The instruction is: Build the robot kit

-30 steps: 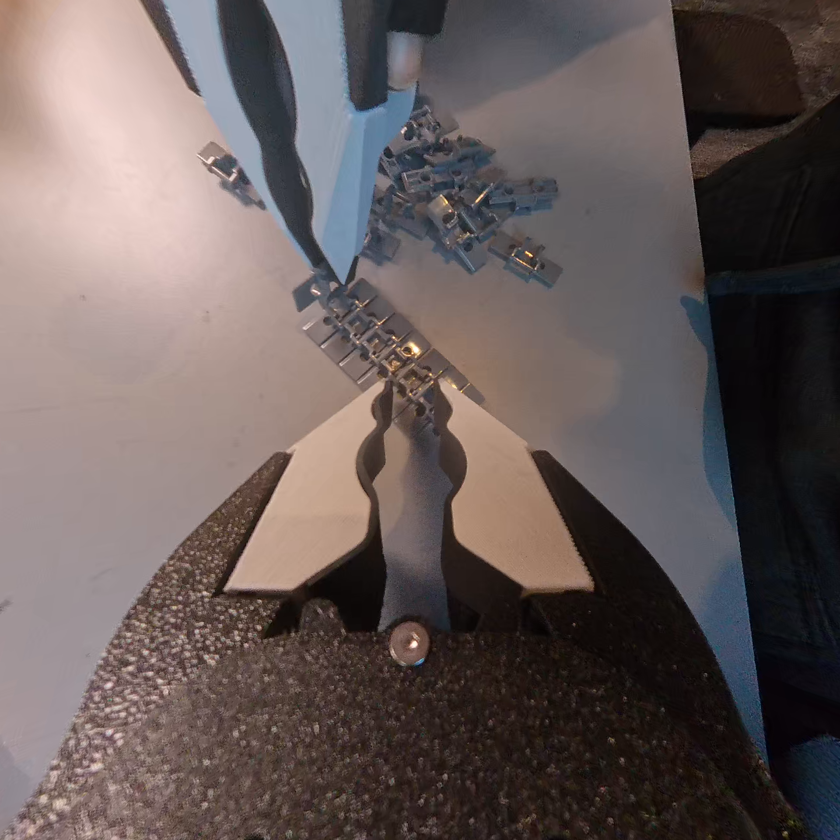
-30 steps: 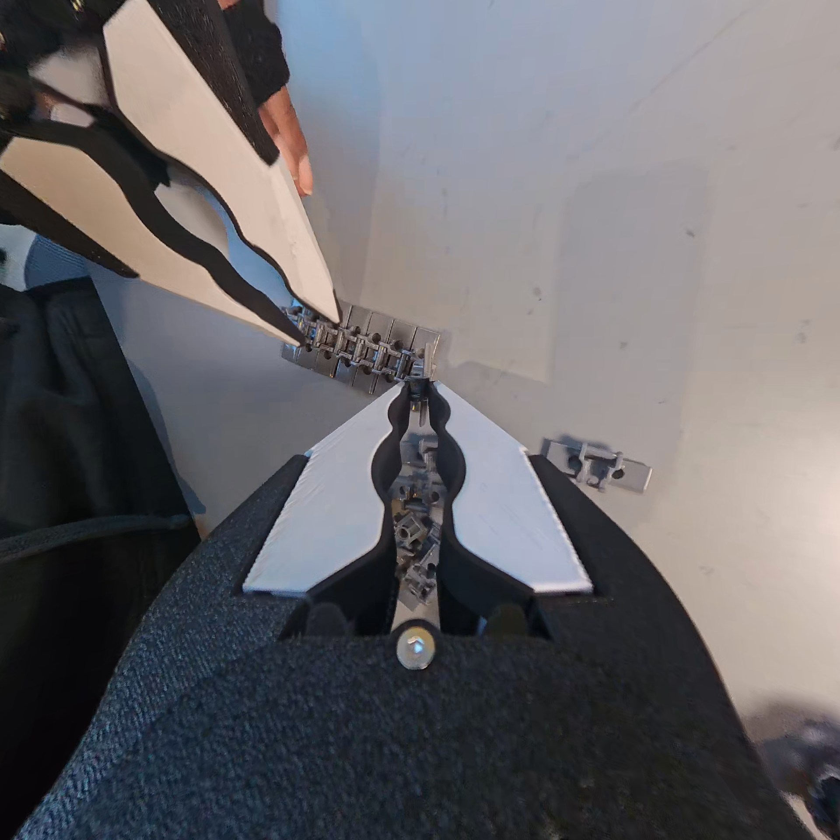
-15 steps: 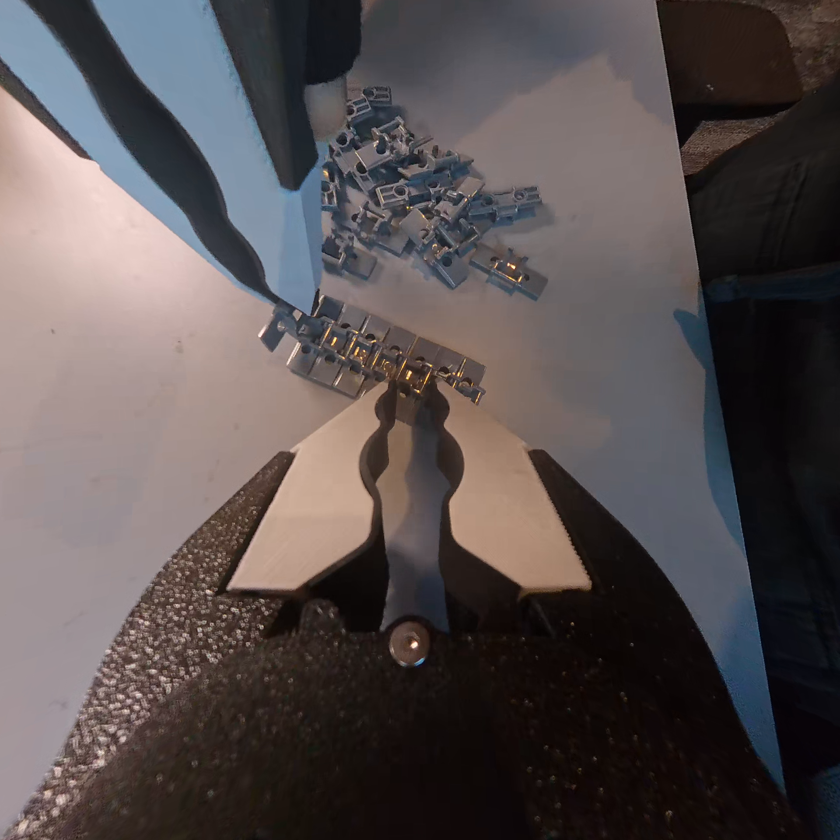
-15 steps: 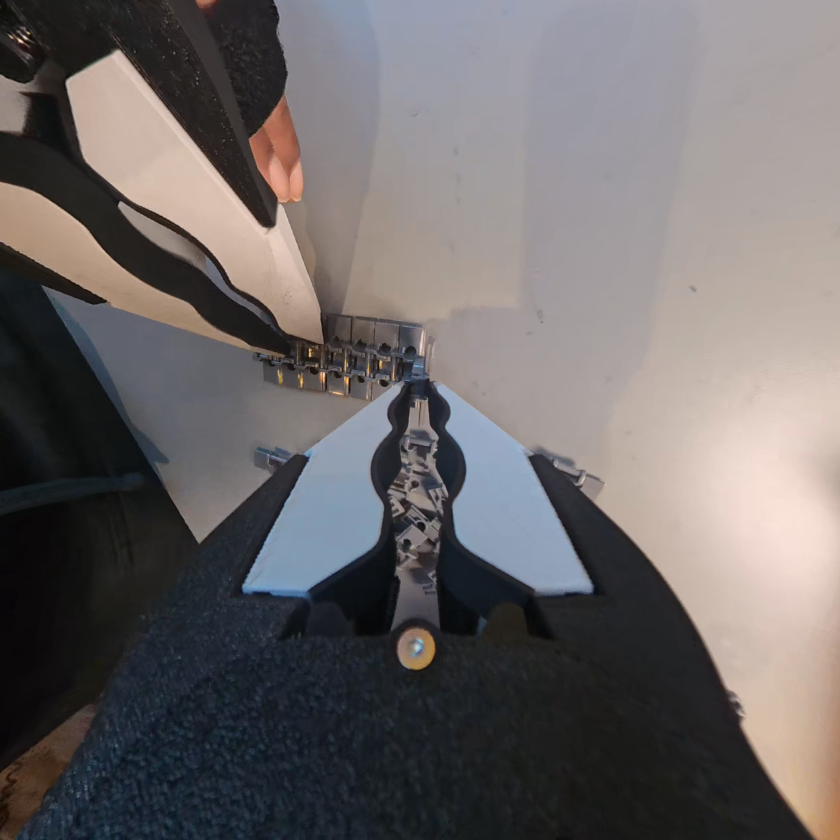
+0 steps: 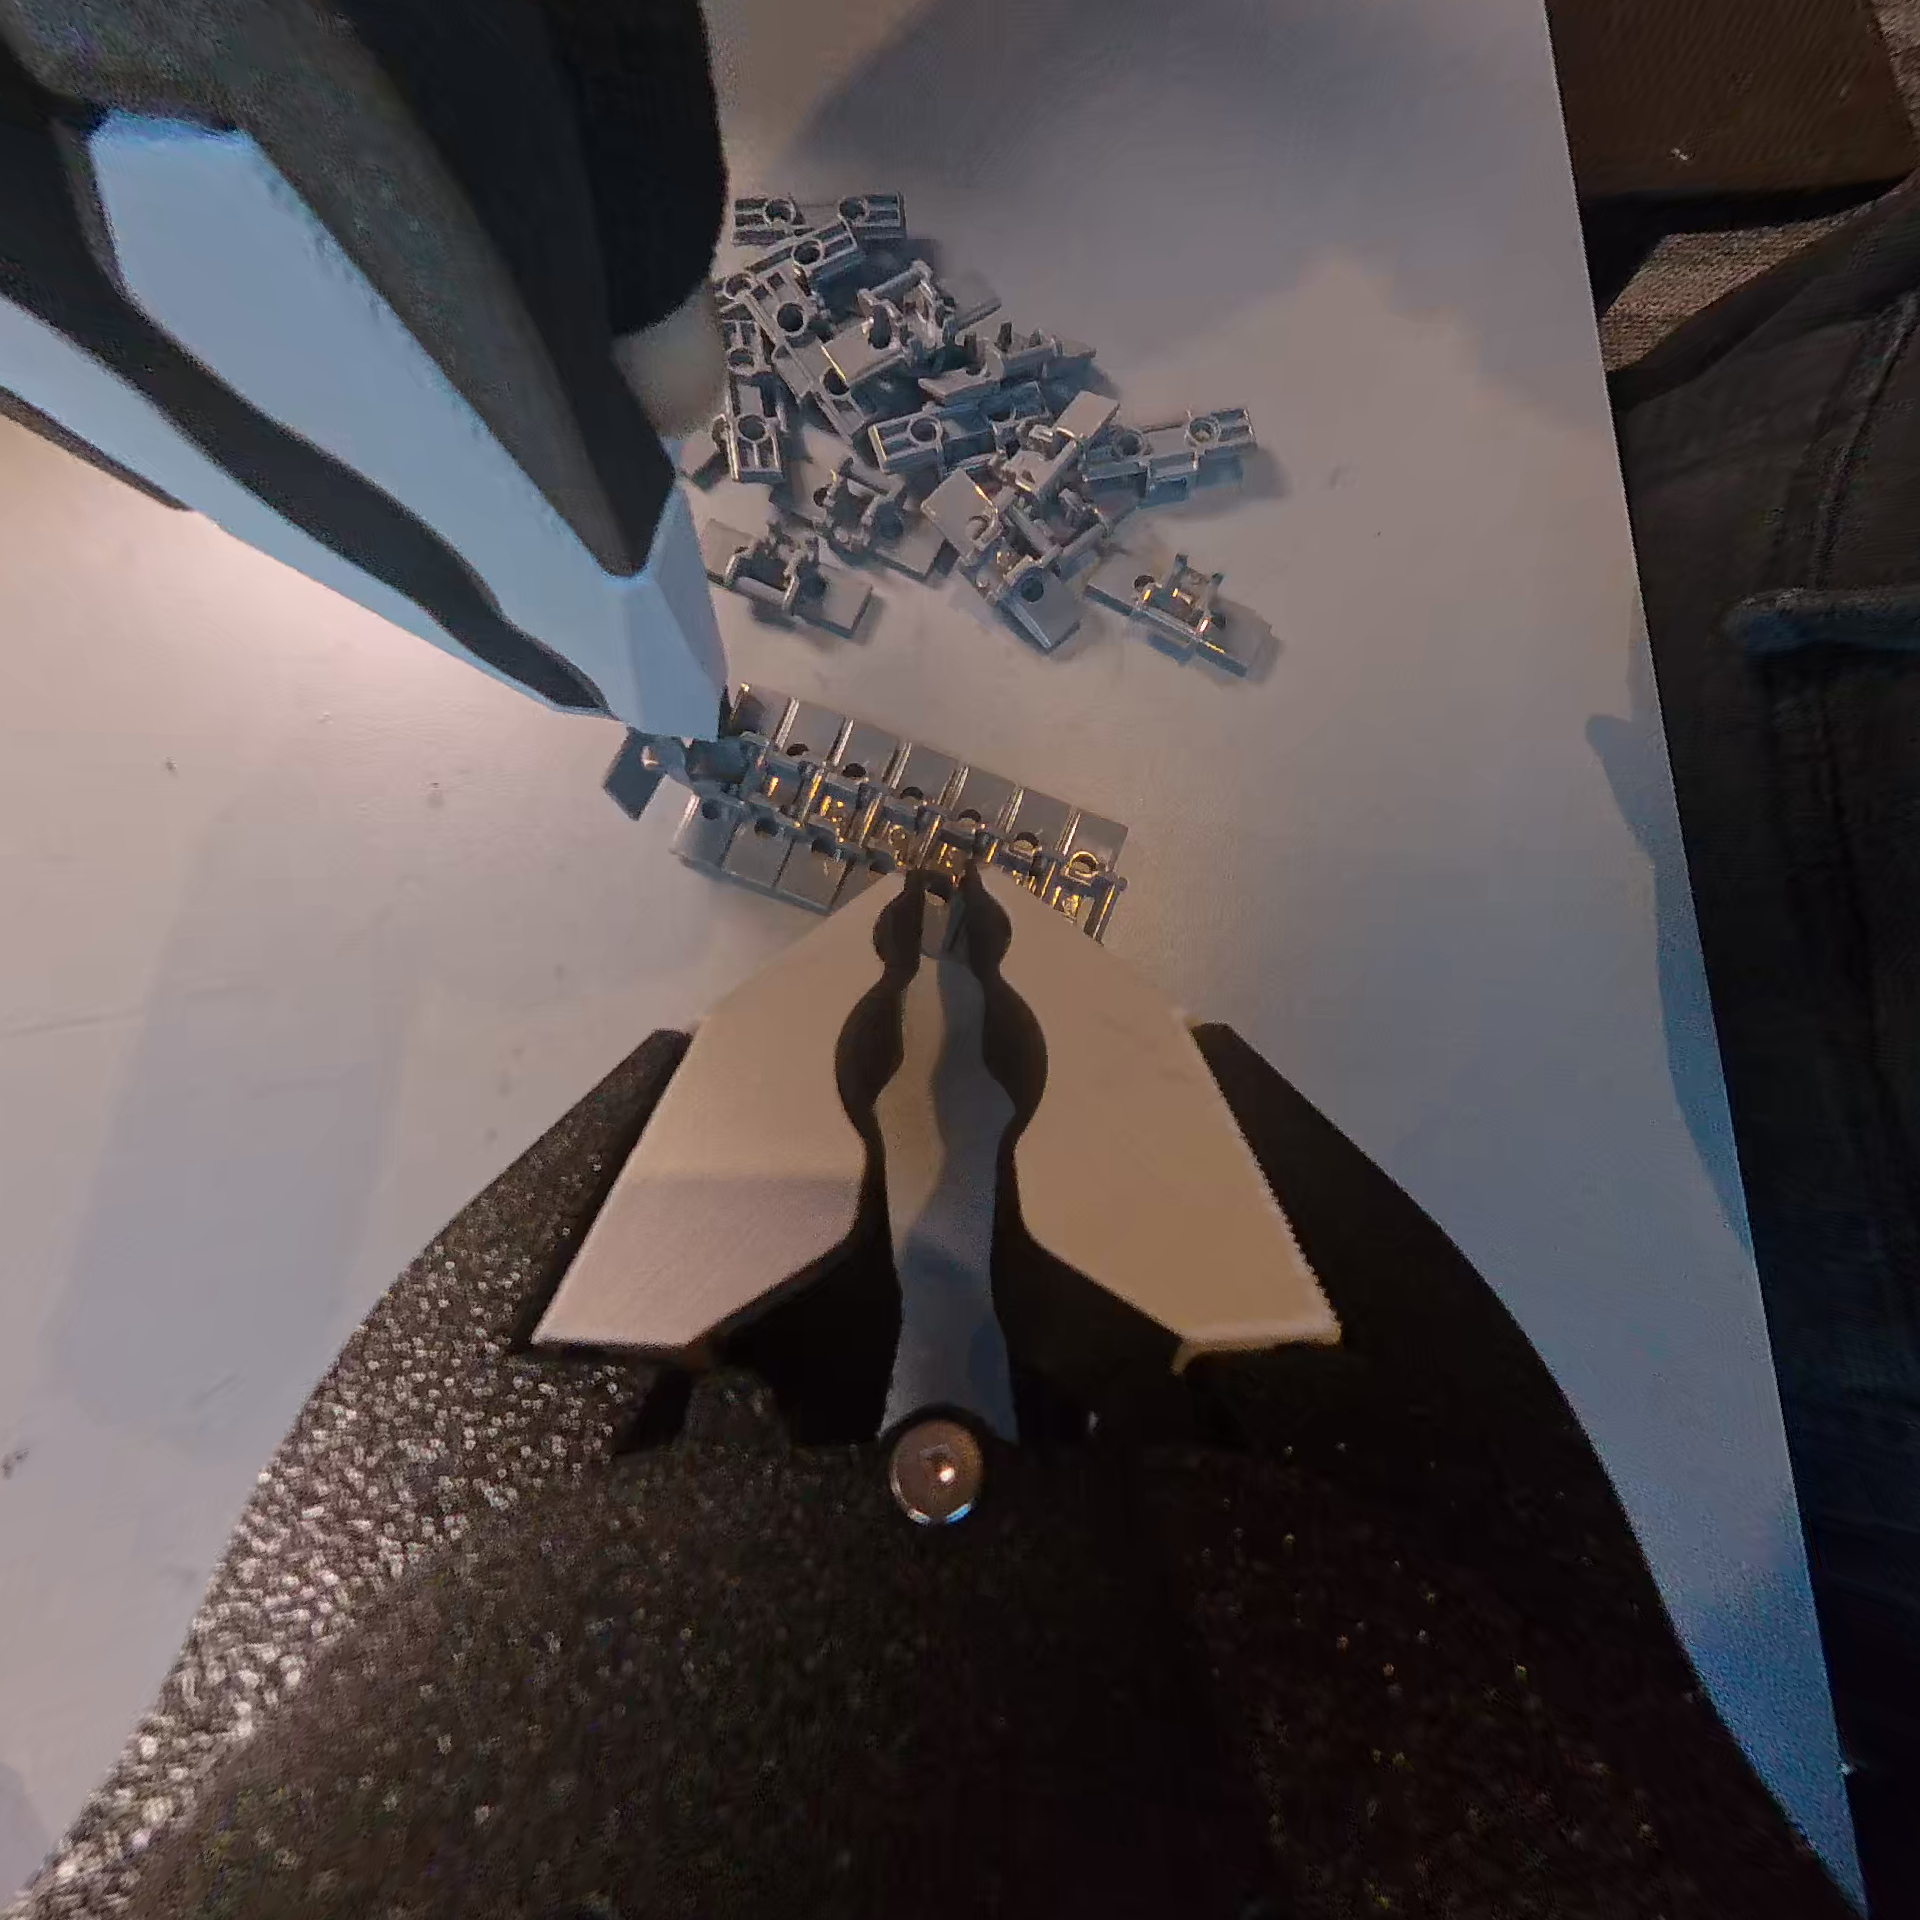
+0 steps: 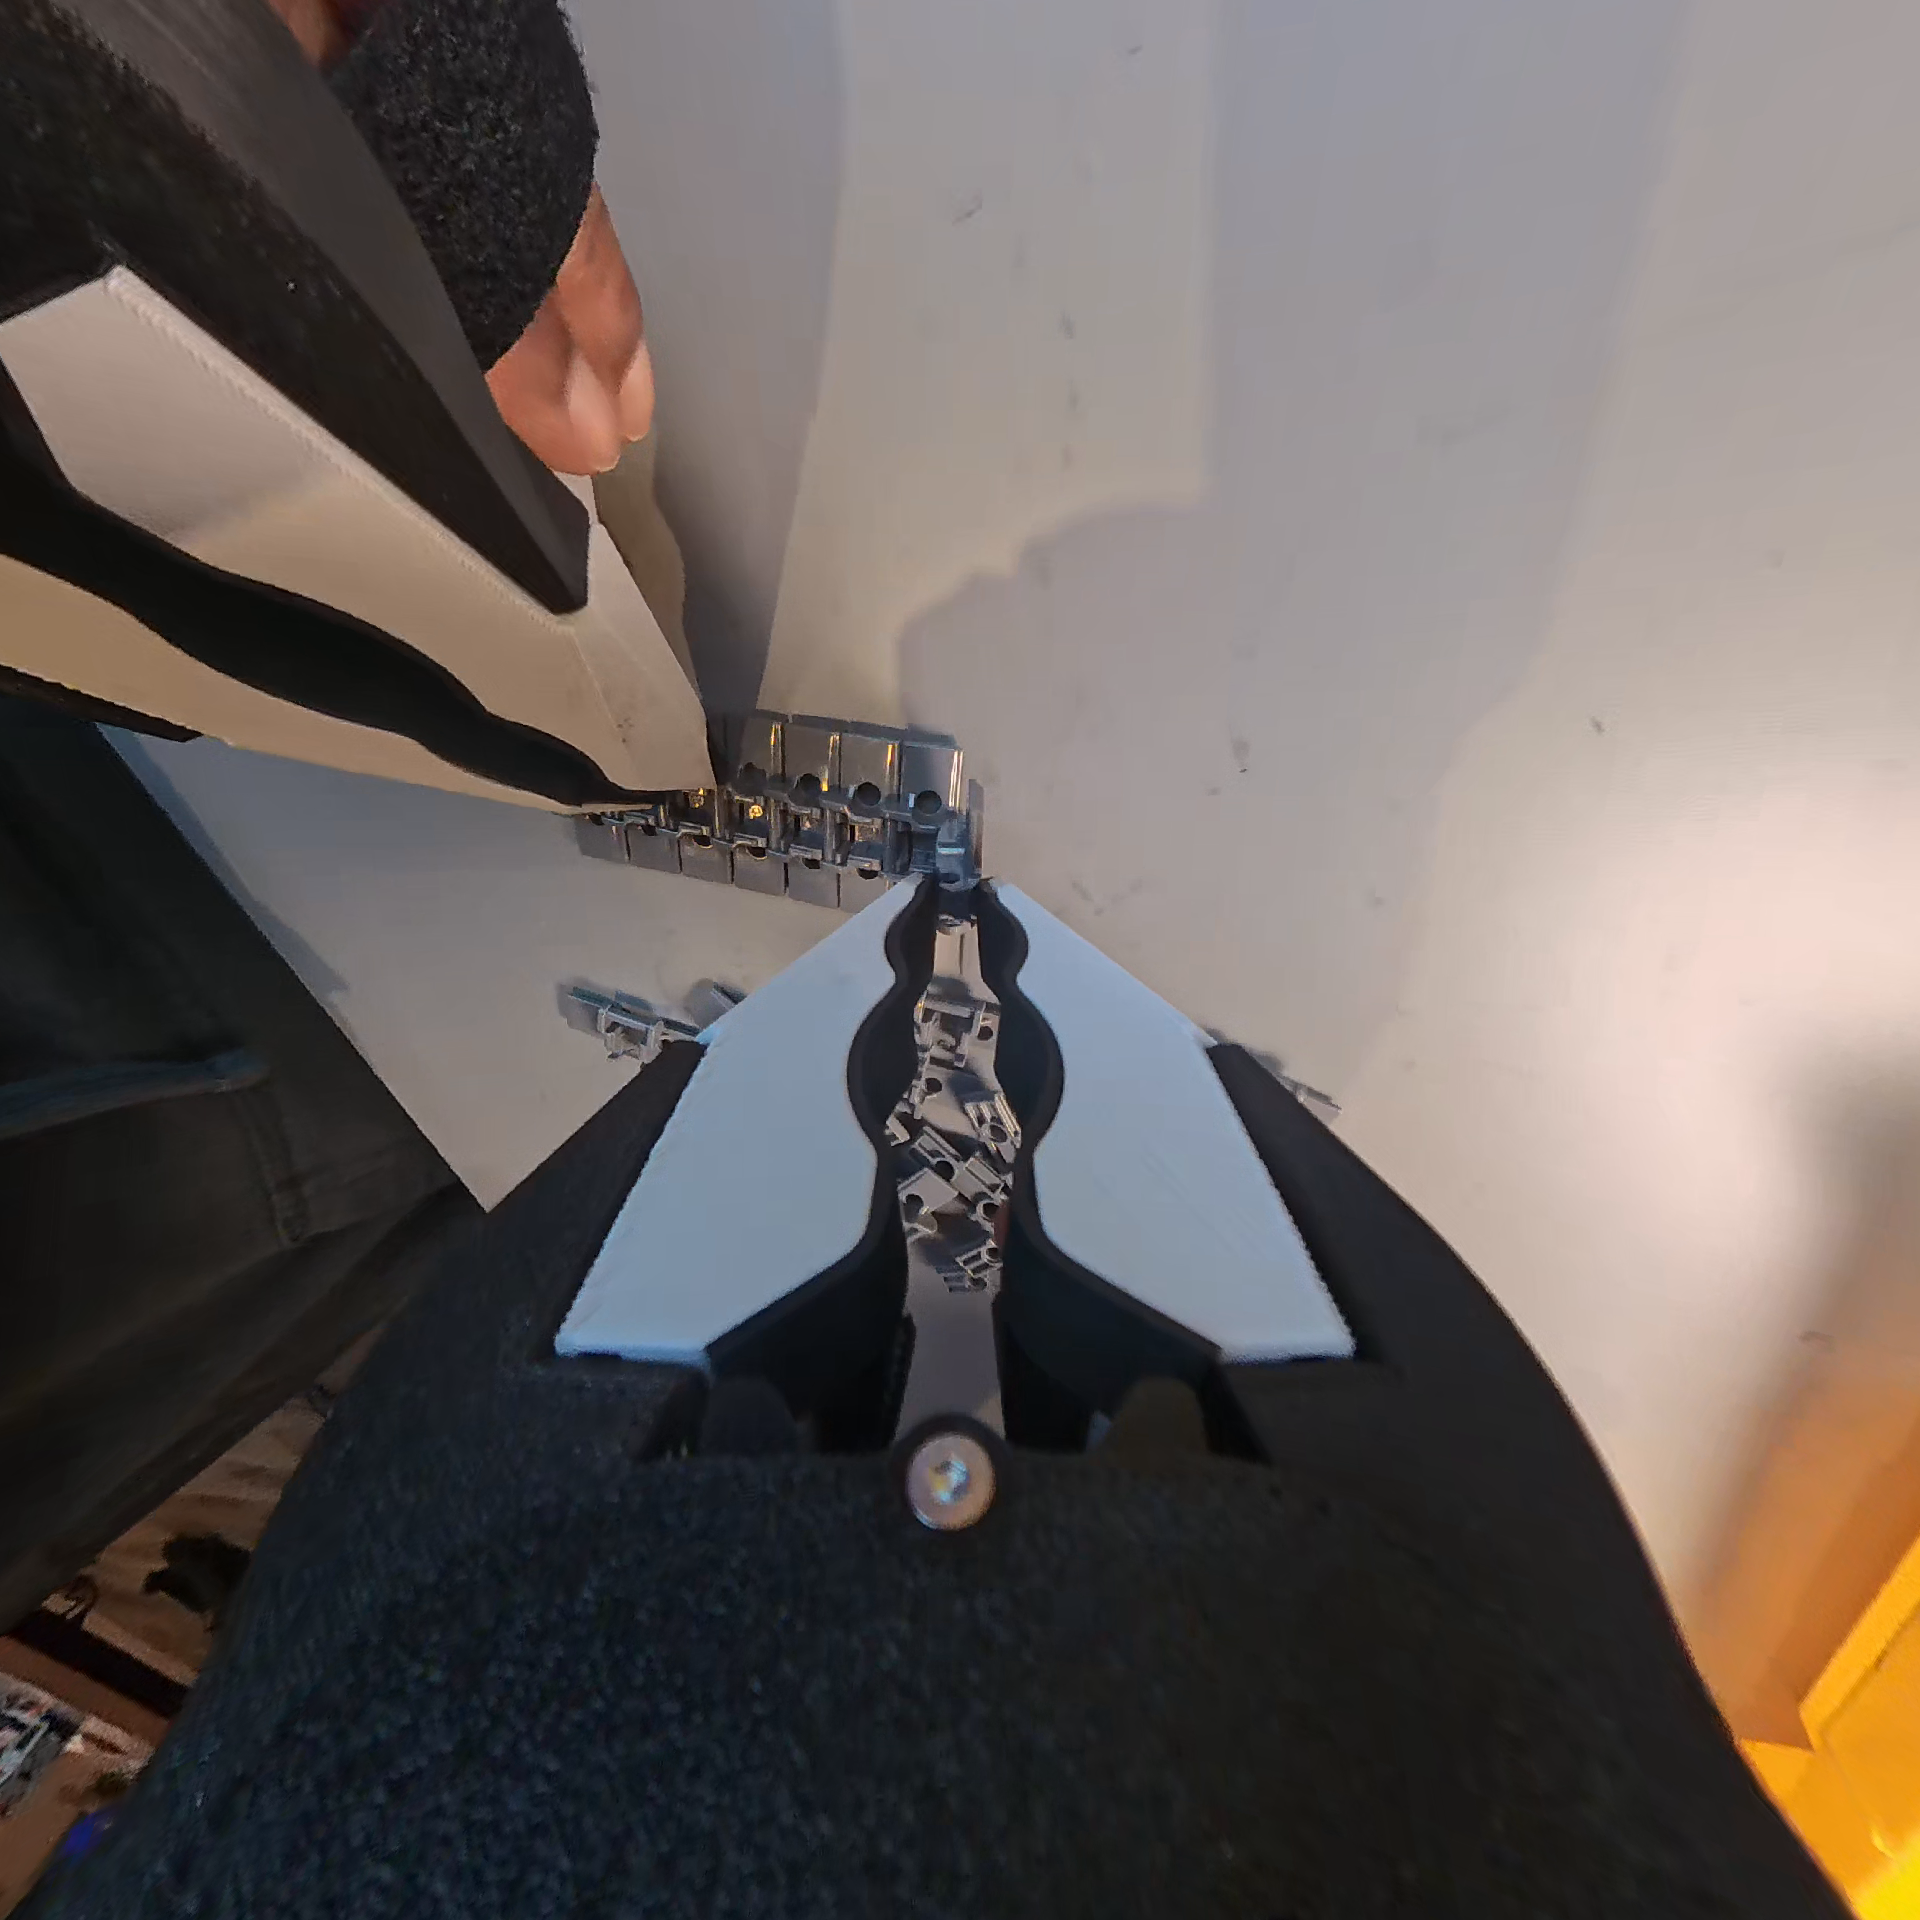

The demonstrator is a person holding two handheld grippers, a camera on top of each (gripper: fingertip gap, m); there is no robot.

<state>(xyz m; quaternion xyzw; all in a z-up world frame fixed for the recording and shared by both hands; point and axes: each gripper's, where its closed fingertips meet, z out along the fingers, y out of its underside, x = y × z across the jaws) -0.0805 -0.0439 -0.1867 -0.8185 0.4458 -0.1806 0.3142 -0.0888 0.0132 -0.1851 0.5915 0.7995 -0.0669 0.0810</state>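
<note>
We pinch the grey link chain (image 5: 894, 821) at both ends: left gripper (image 5: 940, 883) at six o'clock, right gripper (image 6: 951, 883) clamping an end link; the chain has swung level since a second ago, loose links (image 5: 966, 416) at twelve.

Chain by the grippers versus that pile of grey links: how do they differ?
The chain is joined links in one flat, straight row; the pile is loose links heaped at all angles. The left gripper and right gripper pinch the chain; nothing touches the pile. Both are grey, on the white table.
</note>
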